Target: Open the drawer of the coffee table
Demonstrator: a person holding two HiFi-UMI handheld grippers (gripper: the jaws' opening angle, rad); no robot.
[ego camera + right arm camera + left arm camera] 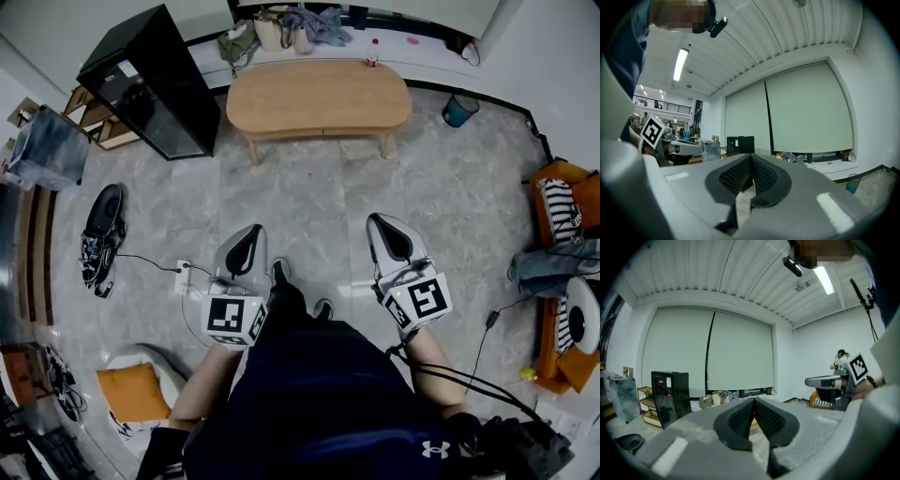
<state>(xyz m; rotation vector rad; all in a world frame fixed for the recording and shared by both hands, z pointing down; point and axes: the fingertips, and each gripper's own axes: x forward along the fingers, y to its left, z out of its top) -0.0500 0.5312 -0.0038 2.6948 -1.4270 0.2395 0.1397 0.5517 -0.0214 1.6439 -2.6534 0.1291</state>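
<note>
A low oval wooden coffee table [319, 97] stands across the room on the grey tiled floor, well ahead of both grippers; its drawer front runs along the near side [323, 132]. My left gripper [251, 228] is held at waist height, its jaws shut with nothing between them. My right gripper [378, 219] hangs level beside it, also shut and holding nothing. In the left gripper view the black ribbed pads [740, 418] meet, and a strip of the table [753, 425] shows just beyond them. In the right gripper view the pads [761, 177] touch too.
A black cabinet [155, 82] stands left of the table, a teal bin [458, 110] to its right. Bags and clothes [286, 26] lie behind it. A power strip [183, 277] and cable, a dark shoe-like object [101, 225], and an orange sofa [562, 272] edge the open floor.
</note>
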